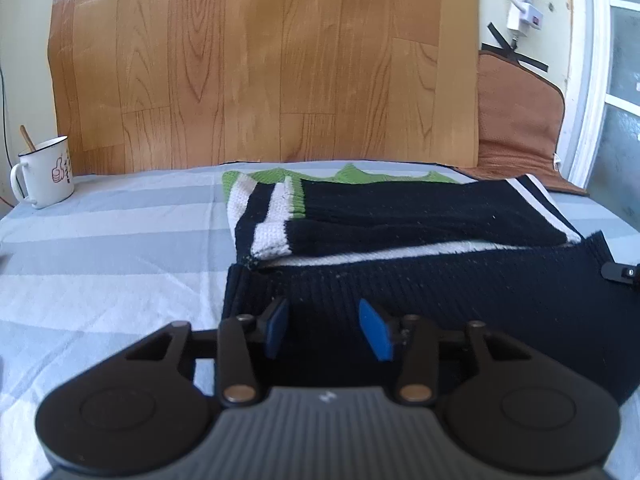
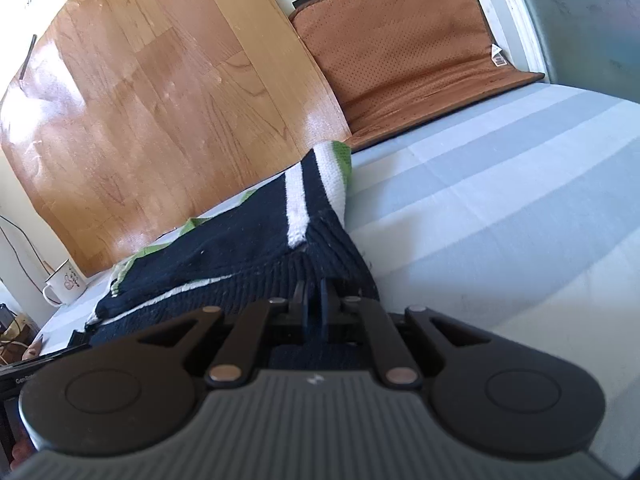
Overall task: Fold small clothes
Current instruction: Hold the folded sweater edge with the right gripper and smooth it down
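Knitwear, a navy, white and green striped knitted sweater [image 1: 400, 216], lies partly folded on the grey-striped bed sheet [image 1: 120, 240]. Left hand-held gripper [image 1: 326, 330] is released above the sweater's near navy hem; right hand-held gripper [image 2: 314, 304] clenches the sweater's right edge.

My right gripper [image 2: 313, 304] pinches the navy knit sweater's [image 2: 224, 264] ribbed edge, lifted off the striped sheet [image 2: 500, 208]; mug [image 2: 64, 282] far left.
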The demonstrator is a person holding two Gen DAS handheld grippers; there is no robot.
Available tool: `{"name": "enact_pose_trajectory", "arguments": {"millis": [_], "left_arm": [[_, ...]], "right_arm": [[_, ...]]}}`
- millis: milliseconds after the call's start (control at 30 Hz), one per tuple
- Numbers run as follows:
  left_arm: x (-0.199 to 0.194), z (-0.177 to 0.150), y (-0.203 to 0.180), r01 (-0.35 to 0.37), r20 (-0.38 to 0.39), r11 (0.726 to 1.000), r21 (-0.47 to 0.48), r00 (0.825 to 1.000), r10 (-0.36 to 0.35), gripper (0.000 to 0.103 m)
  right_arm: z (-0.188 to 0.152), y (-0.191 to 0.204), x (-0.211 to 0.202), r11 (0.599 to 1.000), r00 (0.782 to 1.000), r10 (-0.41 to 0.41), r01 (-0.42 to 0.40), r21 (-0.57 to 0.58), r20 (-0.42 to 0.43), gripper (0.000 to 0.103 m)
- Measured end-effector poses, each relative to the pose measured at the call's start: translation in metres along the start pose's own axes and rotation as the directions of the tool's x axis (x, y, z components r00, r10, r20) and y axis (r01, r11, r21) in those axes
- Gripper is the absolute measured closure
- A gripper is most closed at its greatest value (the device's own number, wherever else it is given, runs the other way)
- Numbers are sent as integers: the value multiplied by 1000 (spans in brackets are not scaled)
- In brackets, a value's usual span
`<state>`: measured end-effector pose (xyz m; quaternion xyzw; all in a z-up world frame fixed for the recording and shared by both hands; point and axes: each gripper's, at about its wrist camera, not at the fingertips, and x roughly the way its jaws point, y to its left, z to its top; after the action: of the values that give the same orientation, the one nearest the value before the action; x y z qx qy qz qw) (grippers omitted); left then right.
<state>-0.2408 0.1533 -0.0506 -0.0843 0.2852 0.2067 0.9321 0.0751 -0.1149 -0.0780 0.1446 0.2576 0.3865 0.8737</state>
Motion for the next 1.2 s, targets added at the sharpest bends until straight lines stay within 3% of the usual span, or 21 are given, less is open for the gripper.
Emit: {"name": "enact_pose_trajectory", "arguments": {"millis": [367,800,1033,1200], "left_arm": [[-27,-17,-18,-105,16,991,81,994,104,55],[-25,-15,-10,-56,7,998,37,998,56,53],[-26,-15,-8,34,4,999,27,999,-34,29],[-26,-14,-4,103,-7,995,17,995,-103,30]], "right_arm": [[-14,12,-13,996,999,-39,40,-79,17,93],[-15,11,-12,997,999,-38,39,-61,23,93],[-16,7,-12,1000,999,-21,22,-3,27,94],[-18,11,-11,999,998,-45,45,0,38,96]]}}
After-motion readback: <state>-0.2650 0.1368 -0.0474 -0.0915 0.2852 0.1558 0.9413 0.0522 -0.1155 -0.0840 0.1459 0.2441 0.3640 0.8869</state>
